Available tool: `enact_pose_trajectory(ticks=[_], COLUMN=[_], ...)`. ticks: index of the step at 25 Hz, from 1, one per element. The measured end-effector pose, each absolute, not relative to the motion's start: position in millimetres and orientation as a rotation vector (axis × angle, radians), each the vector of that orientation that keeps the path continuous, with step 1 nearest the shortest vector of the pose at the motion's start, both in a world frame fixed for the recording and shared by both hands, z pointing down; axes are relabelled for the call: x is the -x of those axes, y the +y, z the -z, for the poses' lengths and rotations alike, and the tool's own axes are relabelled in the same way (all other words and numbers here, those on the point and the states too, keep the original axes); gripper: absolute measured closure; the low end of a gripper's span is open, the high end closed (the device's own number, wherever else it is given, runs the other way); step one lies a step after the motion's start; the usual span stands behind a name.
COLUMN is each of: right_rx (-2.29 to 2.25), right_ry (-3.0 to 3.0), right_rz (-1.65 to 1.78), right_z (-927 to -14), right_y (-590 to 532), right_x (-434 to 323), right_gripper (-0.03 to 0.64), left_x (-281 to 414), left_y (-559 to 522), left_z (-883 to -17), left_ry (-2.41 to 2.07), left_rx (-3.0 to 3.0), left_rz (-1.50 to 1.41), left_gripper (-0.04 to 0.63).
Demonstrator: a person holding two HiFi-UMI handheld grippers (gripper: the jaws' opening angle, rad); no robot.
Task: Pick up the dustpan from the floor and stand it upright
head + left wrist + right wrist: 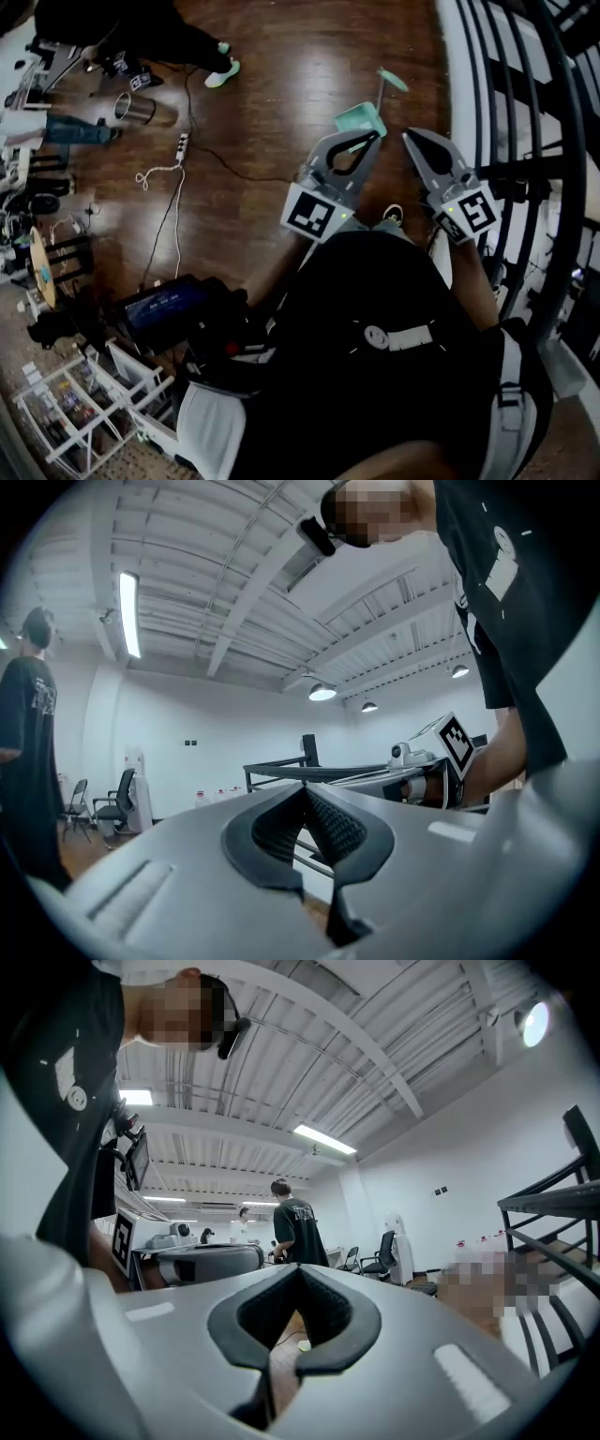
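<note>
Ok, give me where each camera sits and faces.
Head view: on the person's head, steeply down at floor and dustpan; left gripper, right gripper, torso show.
Left gripper view: on that gripper, level across the room; shut fingers, arm show.
Right gripper view: likewise, toward standing people; shut fingers show.
Shared: each gripper view catches the other gripper.

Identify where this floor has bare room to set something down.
Bare wooden floor lies between the power strip and the dustpan. Crowded: the left edge, with a white rack and a metal bin; a railing blocks the right.
</note>
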State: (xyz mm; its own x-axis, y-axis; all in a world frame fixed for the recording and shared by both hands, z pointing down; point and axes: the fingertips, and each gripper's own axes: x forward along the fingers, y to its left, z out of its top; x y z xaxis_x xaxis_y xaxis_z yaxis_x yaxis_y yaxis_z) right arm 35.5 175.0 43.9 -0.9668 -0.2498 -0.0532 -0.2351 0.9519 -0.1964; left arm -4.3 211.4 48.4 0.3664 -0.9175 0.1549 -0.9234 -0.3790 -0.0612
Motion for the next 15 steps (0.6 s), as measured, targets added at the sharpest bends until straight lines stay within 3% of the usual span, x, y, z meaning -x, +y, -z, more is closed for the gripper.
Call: enact_pose_trajectory(ticks=[4, 15], right_rx=[0.410, 0.396], right_ry=[3.021, 3.049], right_rz=[0.224, 0.160], right_z=[-49.5, -68.4], right_y=[198.6, 211.8], right_x=[-20.6, 8.5], right_gripper=[0.614, 0.615], left_x=[20.0, 51.8], left_y=[221.0, 234.2], left_z=[-31.2, -29.9], left_ry=[-1.759, -1.843], left_rx=[-2.675, -2.707], left_rz=[-0.020, 0.001], left_gripper=[0.577, 0.577])
